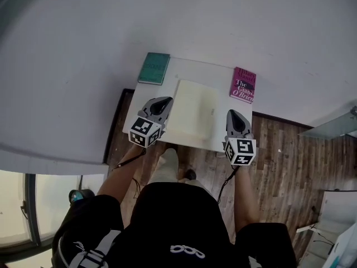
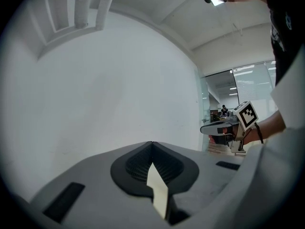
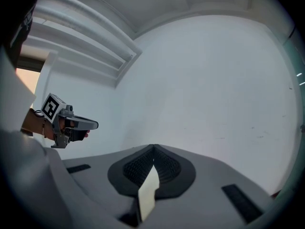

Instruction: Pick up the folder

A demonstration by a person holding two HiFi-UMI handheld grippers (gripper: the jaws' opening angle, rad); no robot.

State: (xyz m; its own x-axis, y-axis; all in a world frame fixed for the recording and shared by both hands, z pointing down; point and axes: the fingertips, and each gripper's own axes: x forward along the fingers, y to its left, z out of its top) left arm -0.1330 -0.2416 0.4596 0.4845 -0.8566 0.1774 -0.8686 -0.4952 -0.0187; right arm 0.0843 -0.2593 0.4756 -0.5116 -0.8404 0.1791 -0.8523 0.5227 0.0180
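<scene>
A cream folder [image 1: 195, 110] lies flat in the middle of the small white table [image 1: 223, 80]. My left gripper [image 1: 164, 102] hovers just off the folder's left edge, jaws shut and apart from it. My right gripper [image 1: 234, 115] hangs beyond its right edge, also shut, with a gap to the folder. In the left gripper view the shut jaws [image 2: 152, 144] face a bare wall, with the right gripper [image 2: 224, 127] off to the side. The right gripper view shows its shut jaws [image 3: 153, 148] and the left gripper [image 3: 78, 124]. A thin cream sliver sits in each jaw seam; the folder is not visible there.
A green book [image 1: 154, 68] lies at the table's far left corner and a magenta book [image 1: 244, 84] at its far right corner. A white wall rises behind the table. Wooden floor [image 1: 290, 161] lies to the right; the person's legs are close to the table's front edge.
</scene>
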